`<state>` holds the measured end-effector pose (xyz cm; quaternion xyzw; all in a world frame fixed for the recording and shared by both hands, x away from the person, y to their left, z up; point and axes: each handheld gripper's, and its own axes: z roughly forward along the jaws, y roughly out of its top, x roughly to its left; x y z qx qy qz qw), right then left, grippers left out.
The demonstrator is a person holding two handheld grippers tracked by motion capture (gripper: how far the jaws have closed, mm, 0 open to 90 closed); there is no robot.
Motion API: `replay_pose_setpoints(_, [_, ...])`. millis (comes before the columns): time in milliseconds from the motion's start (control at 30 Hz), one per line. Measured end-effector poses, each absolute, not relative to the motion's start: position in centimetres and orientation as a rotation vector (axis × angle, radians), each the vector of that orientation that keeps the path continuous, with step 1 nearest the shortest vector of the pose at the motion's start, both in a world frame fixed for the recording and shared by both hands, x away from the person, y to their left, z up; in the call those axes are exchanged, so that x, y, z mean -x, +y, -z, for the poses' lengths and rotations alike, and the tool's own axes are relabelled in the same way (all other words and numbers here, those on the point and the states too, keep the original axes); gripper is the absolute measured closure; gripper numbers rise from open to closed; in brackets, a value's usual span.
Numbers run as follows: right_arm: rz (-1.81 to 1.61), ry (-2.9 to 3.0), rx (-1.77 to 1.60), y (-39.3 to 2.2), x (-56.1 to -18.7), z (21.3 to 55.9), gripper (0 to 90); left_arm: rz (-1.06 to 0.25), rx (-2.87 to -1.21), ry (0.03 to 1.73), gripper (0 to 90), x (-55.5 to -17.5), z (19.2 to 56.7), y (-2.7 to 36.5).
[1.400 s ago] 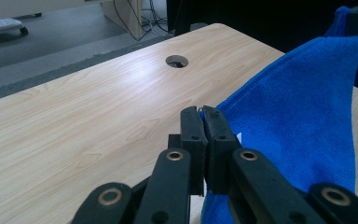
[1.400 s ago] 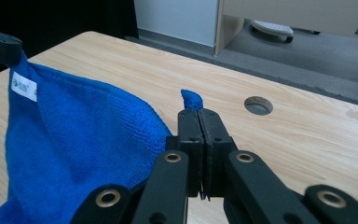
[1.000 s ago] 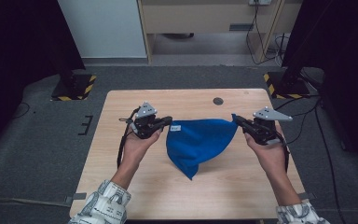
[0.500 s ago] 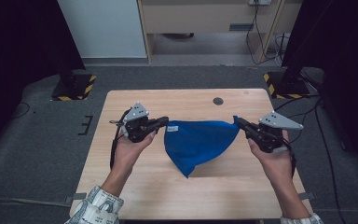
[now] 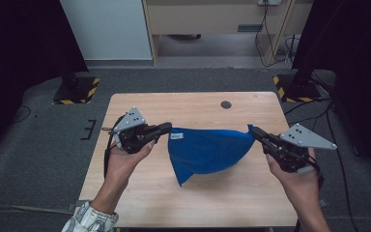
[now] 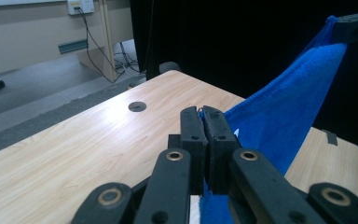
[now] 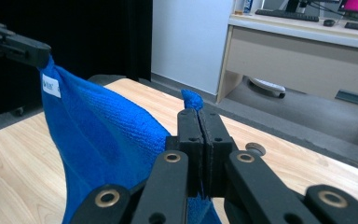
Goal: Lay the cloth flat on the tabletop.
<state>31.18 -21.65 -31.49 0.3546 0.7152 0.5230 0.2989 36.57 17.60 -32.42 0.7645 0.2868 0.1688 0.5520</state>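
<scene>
A blue cloth (image 5: 205, 151) hangs stretched between my two grippers above the wooden table (image 5: 193, 108), its lower corner drooping toward the tabletop. My left gripper (image 5: 168, 128) is shut on the cloth's left corner, near a small white label (image 5: 176, 137). My right gripper (image 5: 252, 131) is shut on the right corner. In the left gripper view the shut jaws pinch the blue cloth (image 6: 279, 116), which rises to the far gripper at the top right. In the right gripper view the cloth (image 7: 102, 135) runs from my gripper (image 7: 199, 112) up to the other gripper at the top left.
A round dark cable hole (image 5: 226, 104) sits near the table's far edge. Two stand bases with yellow and black stripes (image 5: 77, 91) (image 5: 292, 87) rest on the grey floor beyond the table's far corners. A desk and a white panel stand behind.
Both hands have lifted and moved apart, pulling the cloth's top edge taut between them. More of the cloth now hangs off the table.
</scene>
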Motion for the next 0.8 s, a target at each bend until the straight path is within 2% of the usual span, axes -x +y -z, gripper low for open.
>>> replay_pose_setpoints(200, [-1.32, 1.914, -0.996, -20.9, -33.8, 32.7, 88.1, -0.394, -1.86, 0.744, 87.7, -39.6, 33.5, 17.7])
replay_pose_setpoints(533, [-1.277, 1.925, -1.217, -19.7, -43.0, 39.7, 88.2, -0.377, -1.919, 0.891, 87.4, -46.6, 38.8, 17.2])
replay_pose_setpoints(800, [-1.221, 1.908, -1.326, -20.1, -47.2, 43.4, 88.3, -0.375, -1.943, 0.947, 87.3, -51.0, 41.1, 15.7])
